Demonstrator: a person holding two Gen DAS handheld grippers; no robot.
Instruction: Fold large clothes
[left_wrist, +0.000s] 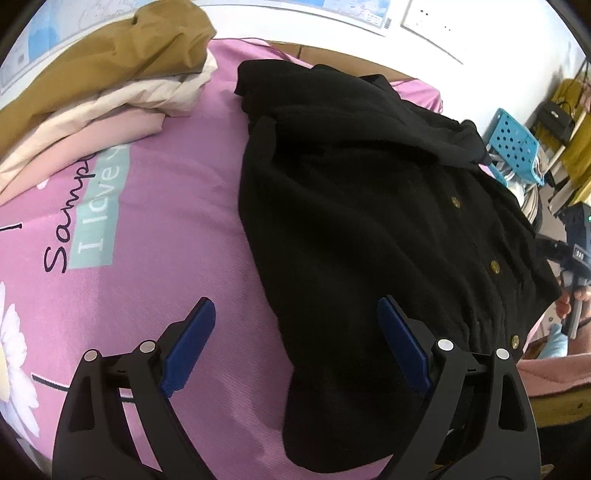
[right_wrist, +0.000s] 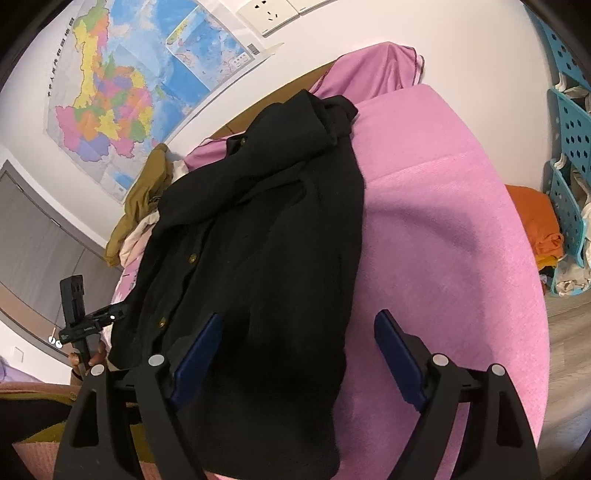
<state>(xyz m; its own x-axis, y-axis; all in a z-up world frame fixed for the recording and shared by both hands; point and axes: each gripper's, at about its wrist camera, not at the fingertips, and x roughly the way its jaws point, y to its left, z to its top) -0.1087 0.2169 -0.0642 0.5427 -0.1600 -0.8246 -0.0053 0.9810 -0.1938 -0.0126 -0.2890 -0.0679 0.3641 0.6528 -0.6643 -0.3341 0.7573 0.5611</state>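
One black coat (left_wrist: 369, 229) with three brass buttons (left_wrist: 494, 266) flat on the pink sheet (left_wrist: 155, 229), two grippers above its near hem, left (left_wrist: 295, 347) and right (right_wrist: 299, 354), both spread wide, gripping nothing.

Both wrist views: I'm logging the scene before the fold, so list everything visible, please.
black garment: one, black with brass buttons, spread on the bed's middle.
bed cover: one, pink with printed words and a daisy, under the garment.
pile of clothes: one, mustard, cream and pale pink, on the bed by the wall.
map: one, multicoloured, on the wall.
wall sockets: white, beside the map.
baskets: blue, perforated, stacked beside the bed.
orange cloth: one, next to the baskets.
left gripper: open, above the garment's edge.
right gripper: open, above the garment's near end.
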